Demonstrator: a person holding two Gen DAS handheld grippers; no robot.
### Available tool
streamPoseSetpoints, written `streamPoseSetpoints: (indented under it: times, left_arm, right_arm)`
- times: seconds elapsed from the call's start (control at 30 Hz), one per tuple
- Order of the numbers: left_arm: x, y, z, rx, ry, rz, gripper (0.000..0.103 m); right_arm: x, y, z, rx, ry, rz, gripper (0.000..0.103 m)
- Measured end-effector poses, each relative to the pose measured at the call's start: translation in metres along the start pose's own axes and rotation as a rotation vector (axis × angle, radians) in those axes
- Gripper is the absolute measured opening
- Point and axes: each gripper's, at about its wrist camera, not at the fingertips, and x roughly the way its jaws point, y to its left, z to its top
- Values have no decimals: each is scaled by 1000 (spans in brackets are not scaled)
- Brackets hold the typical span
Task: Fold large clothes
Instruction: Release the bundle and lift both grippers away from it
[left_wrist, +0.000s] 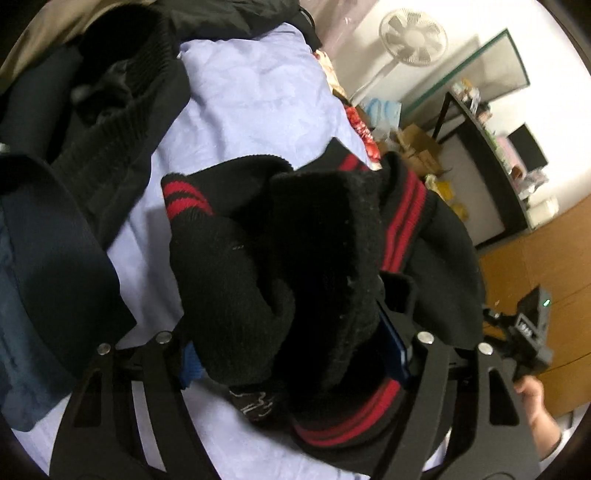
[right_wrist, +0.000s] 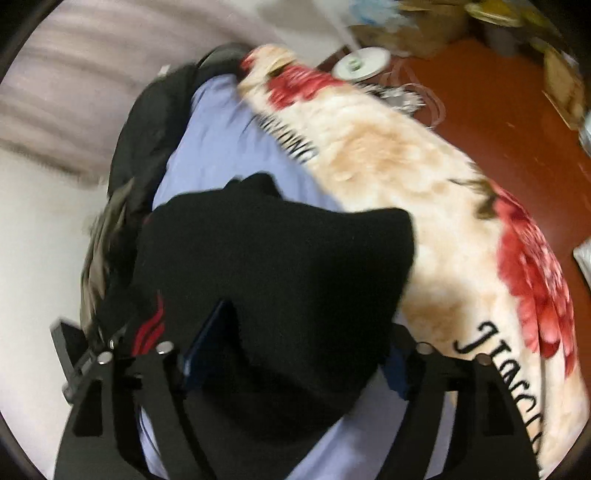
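A black knit sweater with red stripes (left_wrist: 295, 236) is bunched up above the lavender bed sheet (left_wrist: 258, 96). My left gripper (left_wrist: 291, 354) has its fingers around a thick wad of it; the fabric hides the tips. In the right wrist view the same black sweater (right_wrist: 273, 266) drapes over my right gripper (right_wrist: 291, 365), whose blue-padded fingers (right_wrist: 207, 343) stand on either side of the cloth. Its red stripes (right_wrist: 149, 328) show at the left.
Other dark clothes (left_wrist: 110, 110) are piled at the left of the bed. A cream blanket with red flowers (right_wrist: 424, 206) hangs over the bed's right side. A white fan (left_wrist: 412, 37), cardboard boxes (left_wrist: 421, 147), a shelf and orange floor (left_wrist: 535, 251) lie beyond.
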Motion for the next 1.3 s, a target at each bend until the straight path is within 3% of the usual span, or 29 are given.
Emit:
streamPoseSetpoints:
  times: [0.07, 0.23, 0.3, 0.37, 0.57, 0.67, 0.8, 0.97, 1.3]
  left_arm:
    - [-4, -5, -1, 36, 12, 13, 79]
    - [-32, -18, -9, 76, 22, 69, 80]
    - [-50, -24, -22, 81, -25, 72, 81]
    - [-64, -31, -35, 91, -54, 64, 91]
    - [-100, -65, -91, 208, -124, 115, 95]
    - [-95, -84, -114, 271, -100, 136, 95]
    - [-82, -101, -140, 346, -75, 280, 95]
    - [-84, -102, -152, 289, -98, 278, 95]
    - [-99, -118, -151, 311, -157, 279, 95]
  right_arm:
    - [-9, 0, -4, -34, 20, -21, 85]
    - [-53, 29, -29, -267, 58, -134, 88]
    - [-71, 35, -46, -294, 34, -105, 92]
    - [-81, 43, -72, -288, 17, -99, 93]
    - [-79, 73, -139, -308, 53, -57, 93]
    - [-77, 91, -152, -365, 31, -60, 93]
    - [-82, 95, -161, -355, 3, -101, 93]
    - [-88, 96, -168, -374, -18, -110, 93]
    - [-94, 102, -175, -371, -29, -69, 93]
